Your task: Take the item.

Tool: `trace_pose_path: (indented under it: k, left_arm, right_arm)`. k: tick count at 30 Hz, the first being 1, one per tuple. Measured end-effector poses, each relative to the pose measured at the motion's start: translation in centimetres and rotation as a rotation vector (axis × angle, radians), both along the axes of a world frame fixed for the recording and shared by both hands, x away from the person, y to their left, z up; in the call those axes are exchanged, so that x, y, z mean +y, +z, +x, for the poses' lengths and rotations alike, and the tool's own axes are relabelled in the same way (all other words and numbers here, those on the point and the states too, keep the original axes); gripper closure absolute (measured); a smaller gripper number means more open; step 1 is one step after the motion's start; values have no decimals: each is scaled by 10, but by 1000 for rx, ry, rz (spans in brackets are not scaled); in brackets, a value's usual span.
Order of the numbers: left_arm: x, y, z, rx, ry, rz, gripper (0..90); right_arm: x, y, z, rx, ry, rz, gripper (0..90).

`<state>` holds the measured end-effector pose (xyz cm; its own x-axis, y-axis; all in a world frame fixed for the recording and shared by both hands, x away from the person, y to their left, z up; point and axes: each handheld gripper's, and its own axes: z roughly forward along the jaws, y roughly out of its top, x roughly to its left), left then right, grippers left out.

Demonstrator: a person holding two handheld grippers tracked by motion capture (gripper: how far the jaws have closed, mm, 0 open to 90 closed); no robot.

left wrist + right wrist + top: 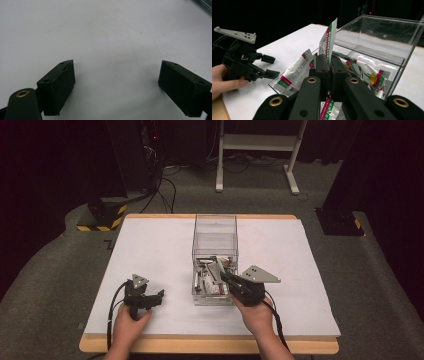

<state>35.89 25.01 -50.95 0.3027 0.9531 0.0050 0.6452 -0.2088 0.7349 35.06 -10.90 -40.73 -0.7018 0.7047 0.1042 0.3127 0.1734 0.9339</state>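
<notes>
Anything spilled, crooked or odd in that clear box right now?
Nothing spilled. The sachets lie jumbled in the clear box, one standing upright because the right tool is shut on it. The left tool rests open on the white table.

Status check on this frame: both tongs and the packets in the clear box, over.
Left tongs open, over bare white table. Right tongs shut on a sachet, held upright above the clear box. More sachets inside. Nothing in the way.
</notes>
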Motion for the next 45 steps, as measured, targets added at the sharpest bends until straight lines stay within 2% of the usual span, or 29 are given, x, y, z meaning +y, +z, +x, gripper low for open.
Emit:
trace_pose_path:
  k: [9,18,45]
  left_arm:
    - [0,0,0,0,0,0,141]
    - [0,0,0,0,0,0,141]
    - [0,0,0,0,0,0,141]
  right_arm:
    - [-8,5,-1,-17,-13,22,878]
    - [-12,5,1,-20,-24,22,879]
    - [-40,14,9,-48,-106,54,879]
